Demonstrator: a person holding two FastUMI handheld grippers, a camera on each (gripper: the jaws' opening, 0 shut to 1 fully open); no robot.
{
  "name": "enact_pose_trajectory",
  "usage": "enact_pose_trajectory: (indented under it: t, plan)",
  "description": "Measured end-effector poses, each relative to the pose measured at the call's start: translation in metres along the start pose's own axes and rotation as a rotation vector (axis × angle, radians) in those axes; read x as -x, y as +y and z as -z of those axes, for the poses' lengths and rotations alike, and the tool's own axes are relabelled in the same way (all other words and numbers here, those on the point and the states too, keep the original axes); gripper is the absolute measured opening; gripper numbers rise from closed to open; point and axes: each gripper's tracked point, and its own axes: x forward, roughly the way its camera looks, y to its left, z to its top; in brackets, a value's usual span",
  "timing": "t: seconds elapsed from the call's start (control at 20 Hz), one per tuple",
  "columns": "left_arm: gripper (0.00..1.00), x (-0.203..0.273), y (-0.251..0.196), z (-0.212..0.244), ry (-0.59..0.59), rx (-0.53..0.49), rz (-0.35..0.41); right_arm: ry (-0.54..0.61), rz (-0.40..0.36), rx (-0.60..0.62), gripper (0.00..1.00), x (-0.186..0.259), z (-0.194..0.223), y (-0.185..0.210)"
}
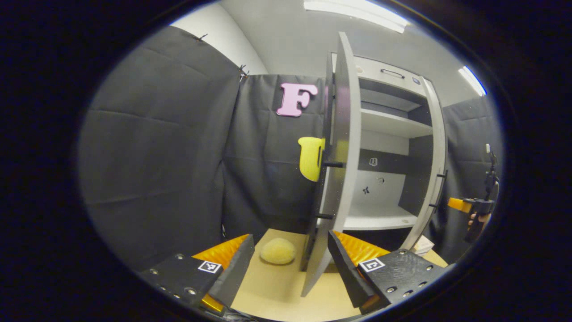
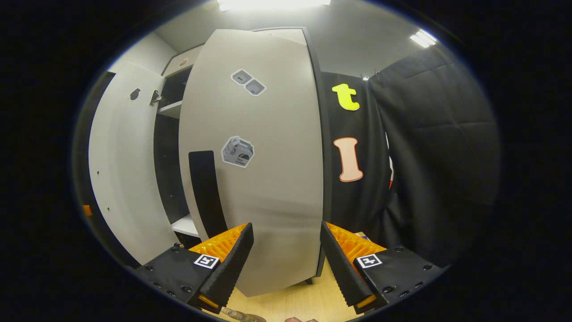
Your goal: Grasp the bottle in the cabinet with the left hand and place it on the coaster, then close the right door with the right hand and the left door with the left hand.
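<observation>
In the left gripper view the left hand-held gripper (image 1: 290, 264) stands wide open and empty, its fingers either side of the edge of the left door (image 1: 342, 170), which stands ajar edge-on at 12 o'clock, with the cabinet (image 1: 393, 129) shelves at 2 o'clock. A pale yellow coaster (image 1: 277, 251) lies on the worktop (image 1: 277, 290) between the fingers, and the other gripper shows far off at 3 o'clock. In the right gripper view the right hand-held gripper (image 2: 286, 264) is likewise wide open and empty, facing the right door (image 2: 263, 170) close ahead; I cannot tell where the bottle is.
</observation>
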Motion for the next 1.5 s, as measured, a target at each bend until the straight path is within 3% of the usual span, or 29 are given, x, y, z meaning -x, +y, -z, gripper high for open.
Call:
enact_pose_trajectory:
  t: [0.2, 0.3, 0.35, 0.4, 0.65, 0.7, 0.85, 1.0, 1.05, 1.1, 1.2, 1.25, 1.3, 1.35, 1.45, 1.5]
  plan:
    - [1.0, -0.028, 0.02, -0.03, -0.031, 0.006, 0.062, 0.027, 0.043, 0.007, 0.96, 0.01, 0.013, -0.005]
    - [0.95, -0.049, 0.02, -0.047, -0.056, 0.034, 0.119, 0.029, 0.066, 0.006, 0.93, 0.017, 0.019, -0.005]
    - [0.87, -0.061, 0.02, -0.051, -0.064, 0.037, 0.137, 0.031, 0.077, 0.0, 0.96, 0.02, 0.021, -0.003]
    - [1.0, -0.074, 0.021, -0.053, -0.065, 0.029, 0.152, 0.034, 0.093, -0.005, 0.96, 0.025, 0.025, -0.004]
    - [1.0, -0.112, -0.003, -0.056, -0.039, -0.039, 0.242, 0.039, 0.173, -0.063, 0.96, 0.044, 0.038, -0.009]
    - [0.95, -0.119, -0.002, -0.057, -0.041, -0.06, 0.236, 0.047, 0.182, -0.061, 0.95, 0.046, 0.042, -0.009]
    - [0.94, -0.129, -0.007, -0.055, -0.028, -0.075, 0.26, 0.063, 0.201, -0.053, 0.92, 0.048, 0.048, -0.011]
    - [0.94, -0.129, -0.009, -0.055, -0.019, -0.106, 0.269, 0.066, 0.2, -0.071, 0.95, 0.046, 0.051, -0.011]
    - [0.97, -0.129, -0.013, -0.052, -0.009, -0.096, 0.274, 0.071, 0.192, -0.071, 0.92, 0.044, 0.053, -0.01]
    - [0.94, -0.129, -0.019, -0.051, 0.001, -0.076, 0.284, 0.081, 0.187, -0.063, 0.95, 0.042, 0.058, -0.01]
    - [0.94, -0.124, -0.04, -0.05, 0.01, -0.047, 0.298, 0.104, 0.171, -0.044, 0.92, 0.037, 0.064, -0.012]
    - [1.0, -0.121, -0.049, -0.051, 0.013, -0.049, 0.294, 0.11, 0.16, -0.038, 0.92, 0.035, 0.064, -0.012]
    - [1.0, -0.119, -0.054, -0.052, 0.012, -0.061, 0.279, 0.114, 0.15, -0.033, 0.92, 0.033, 0.065, -0.012]
    - [0.94, -0.116, -0.06, -0.053, 0.008, -0.085, 0.261, 0.114, 0.142, -0.029, 0.95, 0.031, 0.064, -0.012]
    - [0.94, -0.11, -0.075, -0.054, 0.003, -0.135, 0.23, 0.116, 0.13, -0.028, 0.92, 0.029, 0.065, -0.015]
    - [1.0, -0.108, -0.084, -0.051, 0.005, -0.137, 0.221, 0.119, 0.122, -0.033, 0.92, 0.027, 0.066, -0.016]
